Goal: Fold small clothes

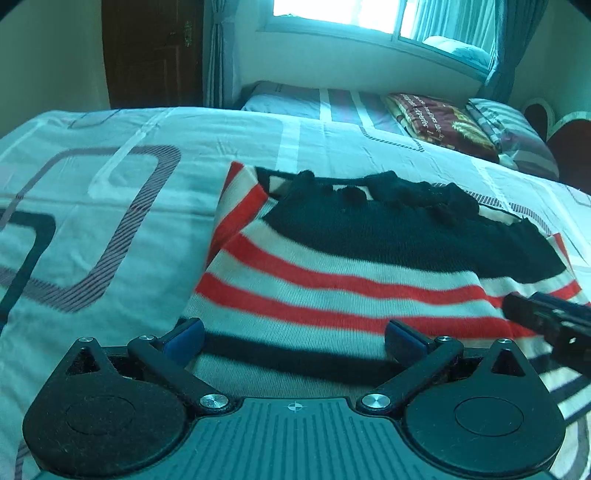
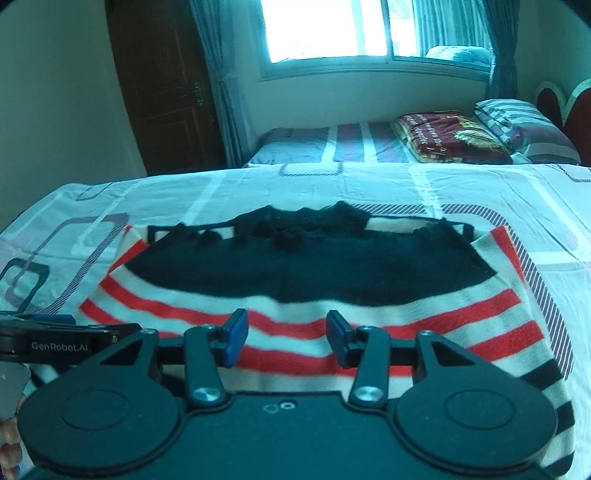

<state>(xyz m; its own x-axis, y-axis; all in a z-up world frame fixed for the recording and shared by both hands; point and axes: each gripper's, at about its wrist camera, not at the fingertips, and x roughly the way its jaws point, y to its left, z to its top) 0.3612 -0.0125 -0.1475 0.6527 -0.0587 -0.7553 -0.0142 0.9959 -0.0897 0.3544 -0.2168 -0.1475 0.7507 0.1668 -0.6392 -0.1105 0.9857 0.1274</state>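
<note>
A small knitted sweater [image 1: 351, 280] with red, white and dark stripes and a dark top part lies flat on the bed; it also shows in the right wrist view [image 2: 314, 273]. My left gripper [image 1: 293, 341] is wide open and empty, just above the sweater's near hem on its left side. My right gripper [image 2: 286, 338] is open and empty, above the near striped part. The right gripper's tip shows at the right edge of the left wrist view [image 1: 546, 321]. The left gripper shows at the left edge of the right wrist view [image 2: 55, 339].
The bed sheet [image 1: 110, 206] has a pale pattern of rounded rectangles. Beyond it stands a second bed [image 2: 332, 144] with a folded maroon blanket [image 2: 443, 136] and a striped pillow [image 2: 521, 125]. A window [image 2: 325, 29], curtains and a brown door [image 2: 166, 85] are behind.
</note>
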